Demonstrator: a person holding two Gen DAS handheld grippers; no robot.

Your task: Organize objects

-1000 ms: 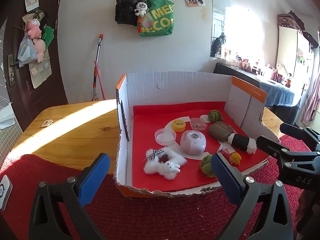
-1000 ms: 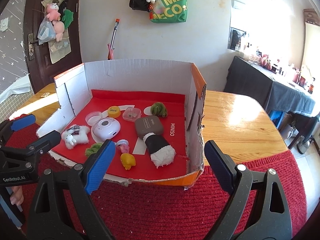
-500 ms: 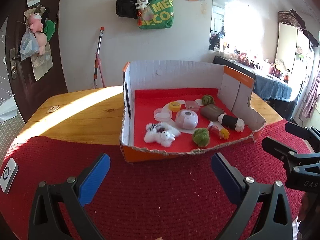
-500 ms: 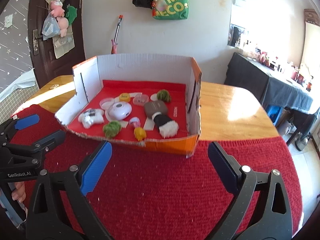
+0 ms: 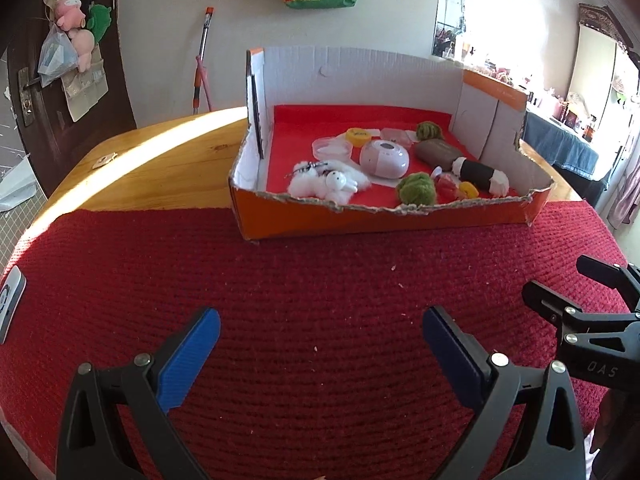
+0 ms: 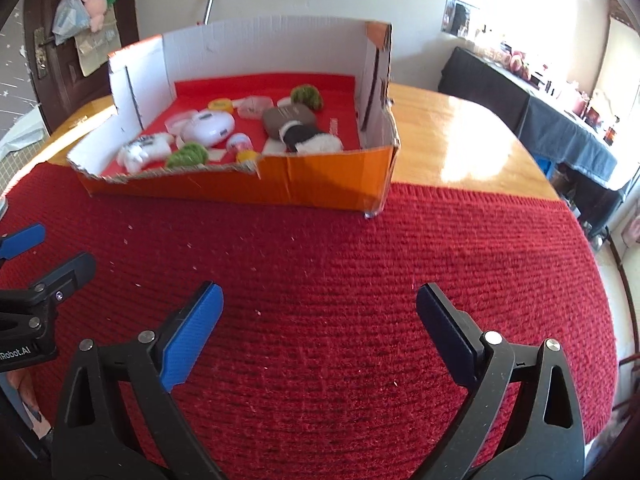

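Observation:
An orange cardboard box [image 5: 384,220] with a red floor stands on the table and holds several small things: a white plush [image 5: 326,182], a pink-white round case [image 5: 384,159], green pompoms [image 5: 416,189], a brown pouch [image 5: 436,151], a black-and-white roll [image 5: 480,172]. The box also shows in the right wrist view [image 6: 320,184]. My left gripper [image 5: 320,352] is open and empty over the red mat, well short of the box. My right gripper [image 6: 318,336] is open and empty, also over the mat.
A red knitted mat [image 5: 300,300] covers the near part of the wooden table [image 5: 152,160]. A white device [image 5: 10,304] lies at the mat's left edge. A door [image 5: 60,60] with hanging toys is at the left; a dark side table [image 6: 540,120] stands at the right.
Both grippers have pulled back from the box and tilted down toward the mat. The box now sits farther away in both views. Both stay open and empty.

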